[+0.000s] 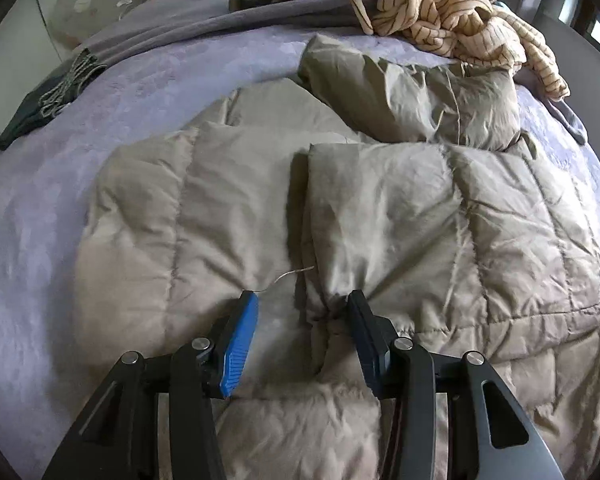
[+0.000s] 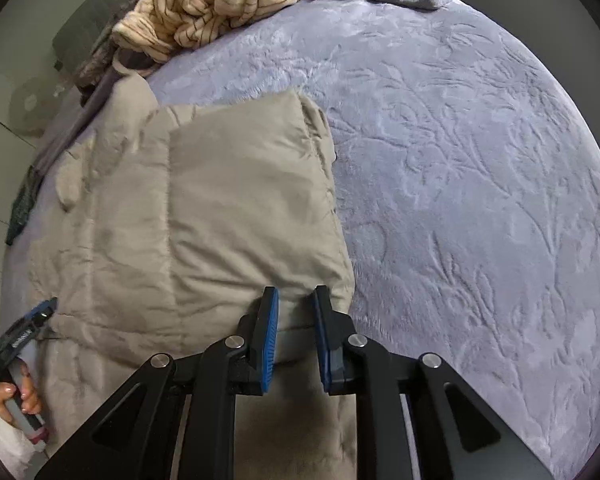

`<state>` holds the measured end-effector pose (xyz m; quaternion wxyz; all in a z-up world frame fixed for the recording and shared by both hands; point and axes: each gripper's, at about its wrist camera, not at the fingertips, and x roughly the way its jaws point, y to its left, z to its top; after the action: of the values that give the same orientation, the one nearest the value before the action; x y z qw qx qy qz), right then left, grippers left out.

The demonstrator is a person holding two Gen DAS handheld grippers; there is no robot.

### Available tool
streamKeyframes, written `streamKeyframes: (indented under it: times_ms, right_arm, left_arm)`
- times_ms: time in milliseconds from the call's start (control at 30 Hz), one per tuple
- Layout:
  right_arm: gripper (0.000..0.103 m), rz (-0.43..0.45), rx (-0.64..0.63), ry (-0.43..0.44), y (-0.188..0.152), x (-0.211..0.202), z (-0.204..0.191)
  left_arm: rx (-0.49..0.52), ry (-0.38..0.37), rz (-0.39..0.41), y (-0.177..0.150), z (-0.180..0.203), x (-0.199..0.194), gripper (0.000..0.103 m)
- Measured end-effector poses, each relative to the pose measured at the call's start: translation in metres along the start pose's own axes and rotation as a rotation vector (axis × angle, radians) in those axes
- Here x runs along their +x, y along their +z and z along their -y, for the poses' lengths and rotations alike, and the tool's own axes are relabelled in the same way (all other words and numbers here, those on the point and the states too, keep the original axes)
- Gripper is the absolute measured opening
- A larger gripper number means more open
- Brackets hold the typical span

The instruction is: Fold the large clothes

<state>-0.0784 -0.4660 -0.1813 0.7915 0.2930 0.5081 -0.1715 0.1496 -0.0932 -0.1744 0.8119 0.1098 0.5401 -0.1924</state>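
Left wrist view: a beige quilted puffer jacket (image 1: 380, 216) lies spread across a lavender plush bedspread with an embossed leaf pattern (image 1: 40, 220). One padded panel is folded over the rest, its straight edge running up the middle of the picture. The left gripper (image 1: 302, 300) points steeply down at the jacket. Its 2 fingers, with blue ribbed pads, stand partly apart, and a ridge of beige fabric rises between them; the right finger touches that ridge, but whether the pads actually press on it cannot be told. A thin loose thread (image 1: 296, 272) lies on the fabric just beyond the fingertips. At the far edge of the bed sits a crumpled cream garment with dark thin stripes (image 1: 452, 12), and a dark green folded cloth with a grey cord (image 1: 52, 96) lies at the left.

Right wrist view: the right gripper (image 2: 296, 292) stands over the right-hand edge of the same jacket, where it meets the bare bedspread. Its 2 fingers are only narrowly apart, and a fold of the jacket's edge sits in the gap, though a firm grip cannot be confirmed. At the lower left, a person's hand (image 2: 16, 396) grasps the handle of the left gripper.
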Motion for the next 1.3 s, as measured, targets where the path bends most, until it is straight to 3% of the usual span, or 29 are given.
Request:
streamKeyframes:
  times_ms: [133, 200, 267, 333, 433, 467, 733, 833, 867, 900, 1300]
  right_arm:
    - [0.023, -0.014, 0.056, 0.039, -0.009, -0.021, 0.010]
    - [0.042, -0.024, 0.088, 0.058, -0.016, -0.028, 0.014]
    - [0.050, -0.036, 0.109, 0.076, -0.021, -0.034, 0.014]
    - [0.050, -0.050, 0.115, 0.080, -0.030, -0.040, 0.014]
    - [0.052, -0.087, 0.131, 0.090, -0.042, -0.044, 0.016]
    - [0.054, -0.098, 0.136, 0.095, -0.046, -0.045, 0.016]
    - [0.071, -0.154, 0.131, 0.132, -0.070, -0.057, 0.010]
    - [0.072, -0.169, 0.132, 0.148, -0.079, -0.063, 0.004]
    - [0.083, -0.179, 0.129, 0.153, -0.082, -0.064, 0.001]
    - [0.087, -0.189, 0.125, 0.162, -0.086, -0.065, -0.001]
    - [0.093, -0.266, 0.149, 0.215, -0.147, -0.076, -0.040]
  left_arm:
    - [-0.004, 0.004, -0.011, -0.007, -0.004, -0.019, 0.049]
    - [-0.006, 0.013, -0.020, -0.014, -0.004, -0.029, 0.049]
    - [-0.016, 0.023, -0.027, -0.021, -0.004, -0.038, 0.049]
    - [-0.035, 0.028, -0.029, -0.028, -0.005, -0.048, 0.049]
    - [-0.076, 0.036, -0.028, -0.044, -0.007, -0.064, 0.099]
    - [-0.085, 0.043, -0.013, -0.048, -0.008, -0.070, 0.101]
    - [-0.109, 0.057, -0.072, -0.083, -0.001, -0.098, 0.102]
    - [-0.107, 0.061, -0.102, -0.095, 0.001, -0.108, 0.102]
    - [-0.107, 0.060, -0.109, -0.099, 0.001, -0.111, 0.102]
    - [-0.112, 0.058, -0.118, -0.104, 0.001, -0.115, 0.102]
    - [-0.107, 0.000, -0.185, -0.150, -0.015, -0.142, 0.102]
